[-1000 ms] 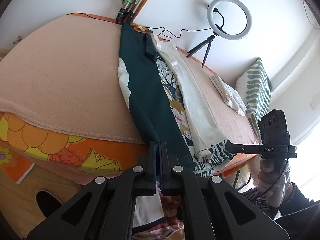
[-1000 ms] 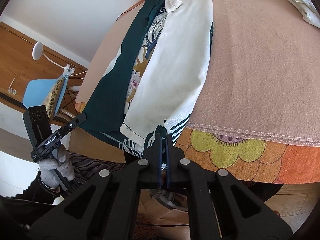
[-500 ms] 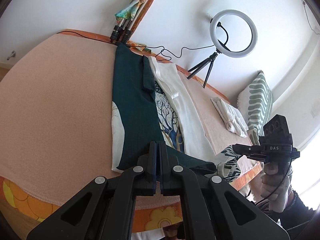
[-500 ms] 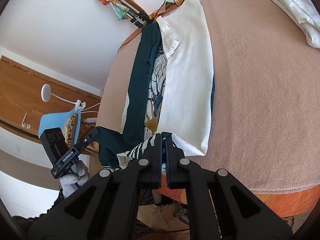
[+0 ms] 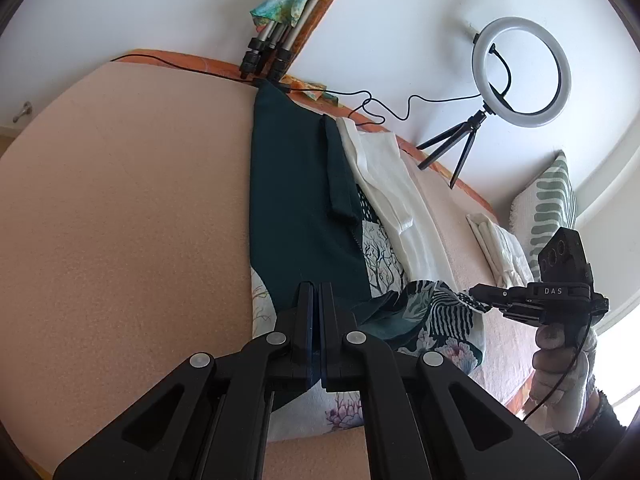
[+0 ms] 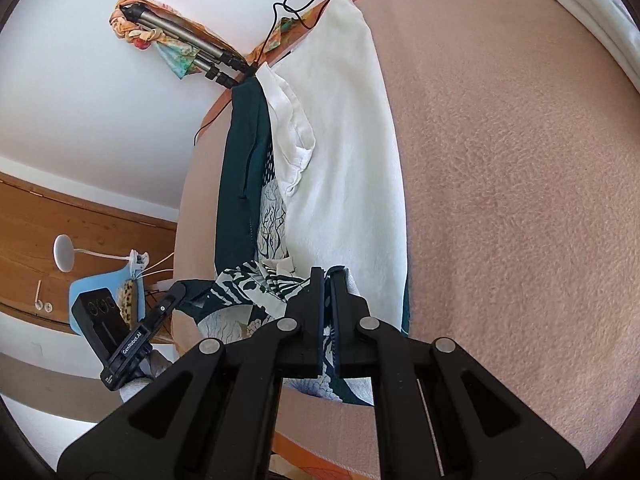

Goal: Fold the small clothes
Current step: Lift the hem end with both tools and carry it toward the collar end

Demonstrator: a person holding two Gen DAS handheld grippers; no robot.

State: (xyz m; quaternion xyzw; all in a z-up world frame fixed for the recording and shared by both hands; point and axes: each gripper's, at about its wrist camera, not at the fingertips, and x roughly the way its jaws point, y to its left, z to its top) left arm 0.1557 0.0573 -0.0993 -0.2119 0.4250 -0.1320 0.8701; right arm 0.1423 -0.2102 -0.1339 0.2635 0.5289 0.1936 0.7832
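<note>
A long garment, dark green (image 5: 296, 200) on one side, cream (image 6: 348, 152) on the other and printed in the middle, lies stretched across the pink blanket (image 5: 120, 220). My left gripper (image 5: 314, 300) is shut on its near hem at the green corner. My right gripper (image 6: 327, 284) is shut on the hem at the cream corner. The hem between them is lifted and carried over the garment, showing a zebra and floral print (image 5: 436, 312). The right gripper also shows in the left wrist view (image 5: 480, 294), the left gripper in the right wrist view (image 6: 176, 294).
A ring light on a tripod (image 5: 520, 72) and a bundle of tripod legs (image 5: 272, 52) stand at the bed's far edge, with a black cable (image 5: 380, 108). A folded white cloth (image 5: 500, 252) and a green striped pillow (image 5: 552, 208) lie at the right.
Both grippers rose from below the bed's edge and moved forward over the bed, carrying the hanging hem up onto the garment. Both stayed shut on the fabric.
</note>
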